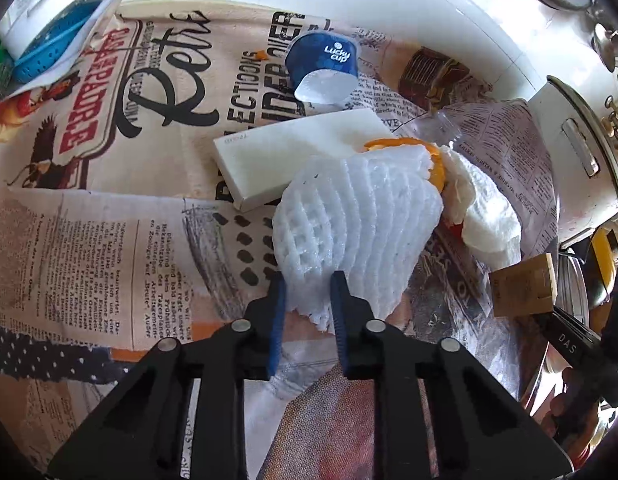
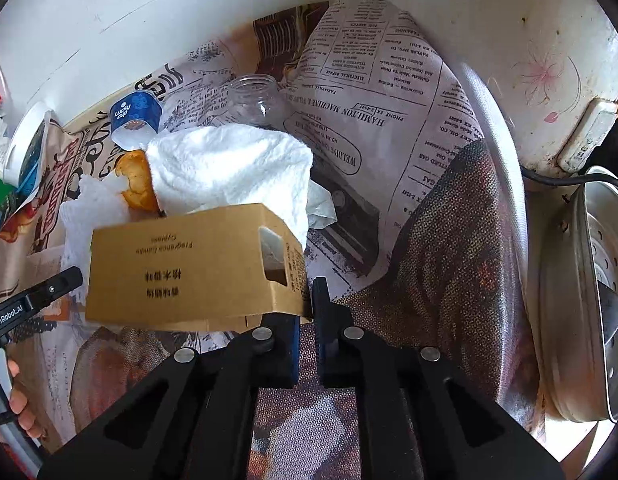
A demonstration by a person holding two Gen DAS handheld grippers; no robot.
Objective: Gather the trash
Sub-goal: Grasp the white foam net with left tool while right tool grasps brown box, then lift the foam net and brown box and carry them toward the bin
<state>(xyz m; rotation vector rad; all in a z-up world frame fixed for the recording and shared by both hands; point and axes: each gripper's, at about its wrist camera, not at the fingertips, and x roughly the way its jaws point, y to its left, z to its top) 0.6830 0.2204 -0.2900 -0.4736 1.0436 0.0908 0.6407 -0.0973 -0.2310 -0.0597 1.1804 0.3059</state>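
Gripping foam net (image 1: 349,216) in left hand-held gripper (image 1: 307,280) | right hand-held gripper (image 2: 307,300) clamps cardboard box (image 2: 189,264) corner

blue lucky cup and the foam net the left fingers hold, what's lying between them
A flat white box lies between the blue cup and the foam net, seen in the left wrist view.

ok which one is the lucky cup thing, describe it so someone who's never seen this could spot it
Find the newspaper-print cloth over the table, then the flat white box near its middle. Just beyond the box lies the cup, tipped on its side: the only dark blue item, white logo on its wall, pale inside showing.
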